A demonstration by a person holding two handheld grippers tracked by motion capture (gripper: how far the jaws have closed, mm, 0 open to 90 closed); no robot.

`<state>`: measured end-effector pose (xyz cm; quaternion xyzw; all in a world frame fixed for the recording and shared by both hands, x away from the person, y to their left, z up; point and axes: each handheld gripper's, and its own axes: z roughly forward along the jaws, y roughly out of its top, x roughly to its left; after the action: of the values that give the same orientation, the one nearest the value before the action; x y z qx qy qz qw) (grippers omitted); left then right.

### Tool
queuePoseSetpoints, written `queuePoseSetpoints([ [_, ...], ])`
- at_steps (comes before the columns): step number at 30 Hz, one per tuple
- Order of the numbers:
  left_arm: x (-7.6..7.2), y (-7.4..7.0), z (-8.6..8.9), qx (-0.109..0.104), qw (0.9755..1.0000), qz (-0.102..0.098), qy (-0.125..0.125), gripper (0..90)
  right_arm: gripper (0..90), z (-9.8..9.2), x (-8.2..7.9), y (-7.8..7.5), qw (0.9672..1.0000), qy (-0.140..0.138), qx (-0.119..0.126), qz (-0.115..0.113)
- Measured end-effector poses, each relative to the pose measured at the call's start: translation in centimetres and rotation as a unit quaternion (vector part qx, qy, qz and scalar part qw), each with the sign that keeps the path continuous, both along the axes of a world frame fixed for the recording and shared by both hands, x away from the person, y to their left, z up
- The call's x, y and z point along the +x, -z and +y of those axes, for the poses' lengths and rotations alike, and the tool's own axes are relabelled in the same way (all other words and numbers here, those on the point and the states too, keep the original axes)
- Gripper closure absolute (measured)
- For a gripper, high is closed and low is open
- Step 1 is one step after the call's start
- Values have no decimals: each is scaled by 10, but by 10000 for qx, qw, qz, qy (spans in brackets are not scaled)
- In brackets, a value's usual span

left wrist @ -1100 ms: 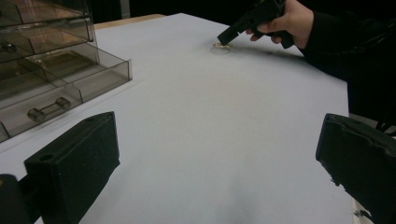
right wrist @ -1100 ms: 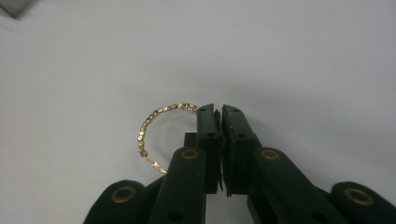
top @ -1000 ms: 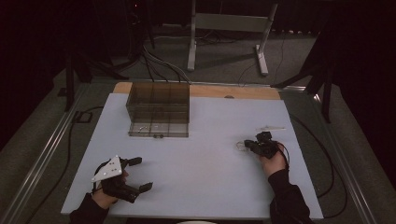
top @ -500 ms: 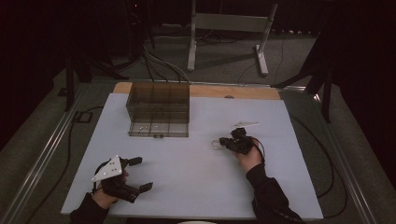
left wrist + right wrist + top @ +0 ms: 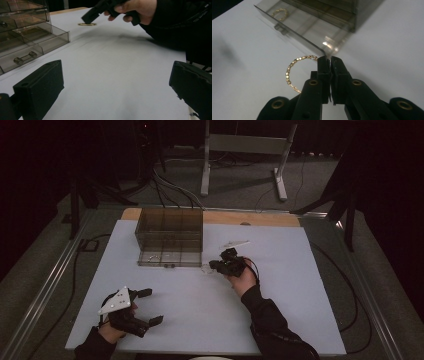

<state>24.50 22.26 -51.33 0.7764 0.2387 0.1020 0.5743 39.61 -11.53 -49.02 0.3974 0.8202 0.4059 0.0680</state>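
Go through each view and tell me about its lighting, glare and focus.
High view: dim, dark surroundings, the table evenly lit, soft overall. Left gripper view: near jaws blurred, the right gripper casts a soft shadow. Right gripper view: sharp on the gold bracelet, with glare on the clear drawer box.

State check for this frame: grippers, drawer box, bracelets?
Left gripper: open, holding nothing.
Right gripper: shut on the gold beaded bracelet.
Smoky clear plastic drawer box: bottom drawer pulled out.
Second gold bracelet: lying inside the open drawer.
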Motion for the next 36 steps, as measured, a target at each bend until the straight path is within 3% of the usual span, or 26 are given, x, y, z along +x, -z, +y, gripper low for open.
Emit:
queuePoseSetpoints([
  [20,0,0,0,23,10000,-12,17,5,872,55,14,-7,9995,-301,130,-40],
  [36,0,-1,1,-11,10000,-28,25,5,872,102,22,-8,9985,-547,49,-58],
])
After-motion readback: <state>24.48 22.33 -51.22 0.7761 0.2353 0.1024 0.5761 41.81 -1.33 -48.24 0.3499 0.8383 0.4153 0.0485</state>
